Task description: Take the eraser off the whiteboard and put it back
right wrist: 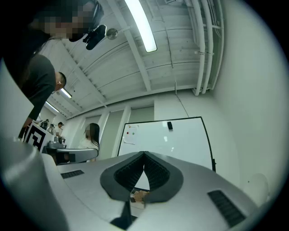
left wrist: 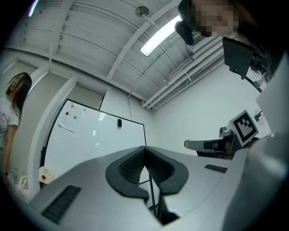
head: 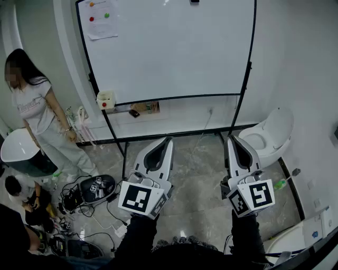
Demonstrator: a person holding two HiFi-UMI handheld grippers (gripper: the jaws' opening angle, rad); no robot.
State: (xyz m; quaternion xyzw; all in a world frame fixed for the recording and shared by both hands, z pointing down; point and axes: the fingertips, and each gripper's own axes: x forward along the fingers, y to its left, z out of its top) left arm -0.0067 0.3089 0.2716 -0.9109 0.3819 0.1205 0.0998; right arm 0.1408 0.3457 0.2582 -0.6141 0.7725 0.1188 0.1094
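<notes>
The whiteboard [head: 174, 47] stands on its frame straight ahead. The small black eraser [head: 194, 1] clings near its top edge, cut off by the head view's upper border; it also shows as a dark block eraser [left wrist: 119, 122] in the left gripper view and eraser [right wrist: 170, 126] in the right gripper view. My left gripper [head: 168, 140] and right gripper [head: 230, 139] are held side by side well short of the board, both tilted slightly upward. Each is shut with nothing between its pads, the tips meeting at left gripper [left wrist: 145, 148] and right gripper [right wrist: 144, 154].
A person in white [head: 37, 111] stands left of the board. A sheet with magnets [head: 100, 18] hangs at the board's top left, and a small white box [head: 105, 99] sits on its ledge. Cables and gear [head: 90, 192] lie on the floor; a white chair [head: 266, 137] is at the right.
</notes>
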